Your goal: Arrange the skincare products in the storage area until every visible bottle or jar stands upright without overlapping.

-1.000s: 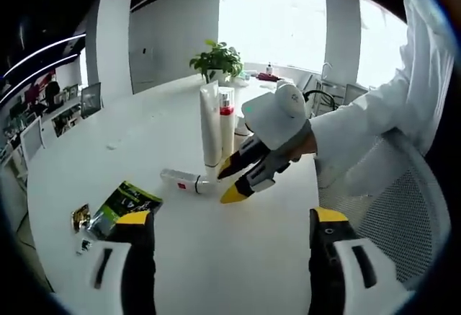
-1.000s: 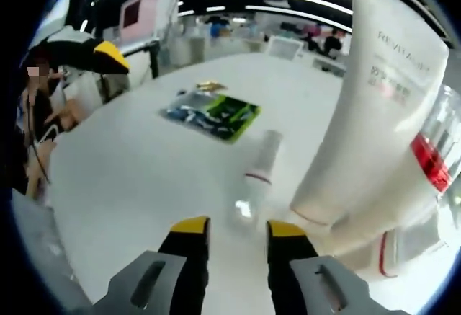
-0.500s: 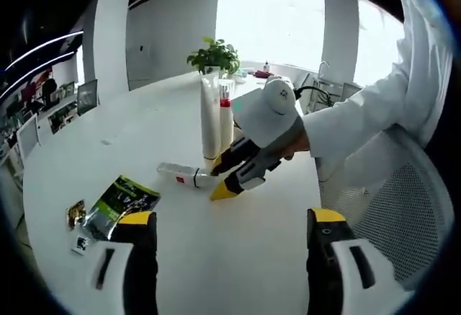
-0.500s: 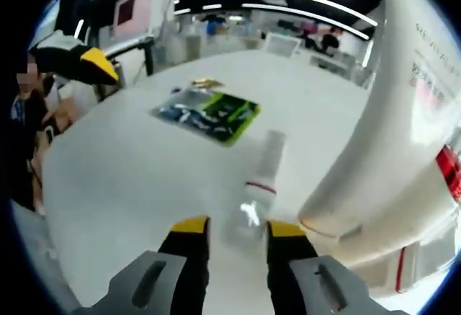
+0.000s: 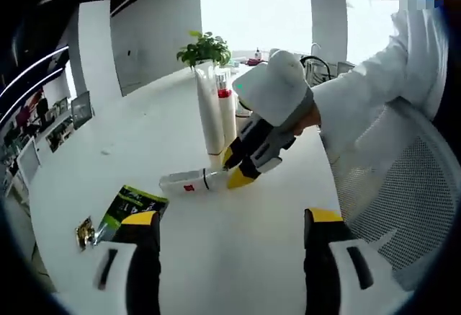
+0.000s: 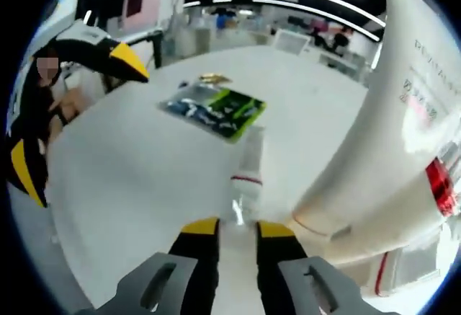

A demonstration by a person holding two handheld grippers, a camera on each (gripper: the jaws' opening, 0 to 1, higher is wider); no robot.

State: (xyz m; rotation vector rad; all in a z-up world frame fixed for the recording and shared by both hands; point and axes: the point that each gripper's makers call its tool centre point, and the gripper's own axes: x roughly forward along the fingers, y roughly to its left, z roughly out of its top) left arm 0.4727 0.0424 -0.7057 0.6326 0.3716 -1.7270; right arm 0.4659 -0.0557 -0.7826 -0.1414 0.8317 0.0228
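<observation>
The right gripper point(image 6: 236, 226) has its yellow-tipped jaws nearly together, a narrow gap between them, set at the clear cap end of the small clear plastic bottle with a red band point(image 6: 247, 176). Whether the jaws already pinch the cap cannot be told from either view. In the left gripper view the same tips meet the bottle point(image 5: 189, 182) where it lies on its side on the white table point(image 5: 238, 257), at the foot of the upright products.

The left gripper point(image 5: 225, 221) is wide open and holds nothing, hanging above bare tabletop.

Handling judgement for the bottle:
- Light and rigid – it should lift easily.
- Smooth and round (likely slippery), so it may roll or twist out of a tip-only pinch.
- Preferred hold: across the body just behind the cap, jaws square to the axis, then pivot upright onto its base.

Just beside the cap stand the tall white squeeze tube point(image 6: 392, 142) and a clear bottle with a red collar point(image 5: 226, 113) – both narrow-footed, and a swing of the bottle could topple them. A green-and-black foil sachet point(image 6: 214, 111) lies flat farther along the table.
</observation>
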